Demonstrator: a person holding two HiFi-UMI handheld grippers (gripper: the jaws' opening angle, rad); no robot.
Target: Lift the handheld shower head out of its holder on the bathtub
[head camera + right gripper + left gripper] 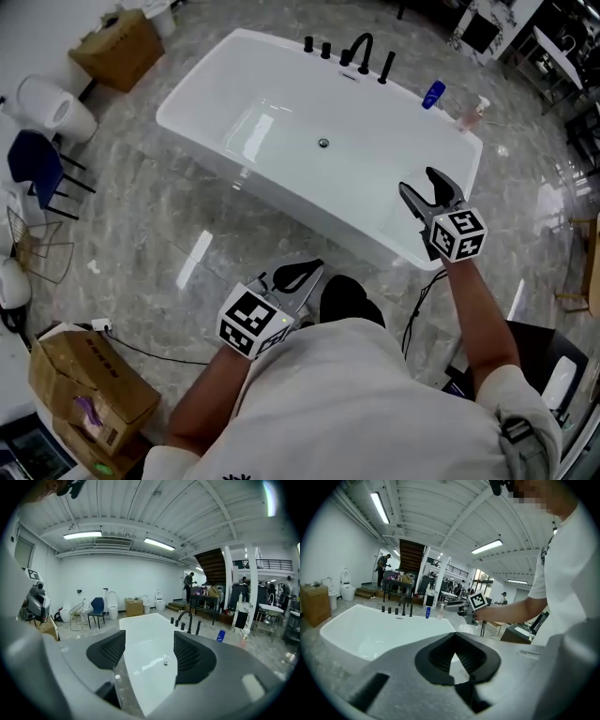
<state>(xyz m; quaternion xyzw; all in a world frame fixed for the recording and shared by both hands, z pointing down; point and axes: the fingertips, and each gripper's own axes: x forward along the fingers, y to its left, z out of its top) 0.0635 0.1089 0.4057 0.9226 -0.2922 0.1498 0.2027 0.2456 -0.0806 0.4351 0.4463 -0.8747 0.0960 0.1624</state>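
Observation:
A white freestanding bathtub [272, 192] stands on the marble floor. On its far rim are a black arched faucet [361, 49] and several black knobs. The slim black handheld shower head [386, 67] stands upright in its holder to the right of the faucet, also visible in the right gripper view as a black stick [198, 627]. My right gripper [419, 181] hovers over the tub's near right corner, open, with nothing between its pads. My left gripper [315, 270] is lower, short of the tub's near wall, shut on nothing. Both are far from the shower head.
A blue bottle [433, 95] and a clear pink-topped bottle [472, 115] stand on the tub's right rim. Cardboard boxes [117, 49], toilets [56, 108] and a blue chair [36, 164] line the left. A black cable [417, 300] trails on the floor by my feet.

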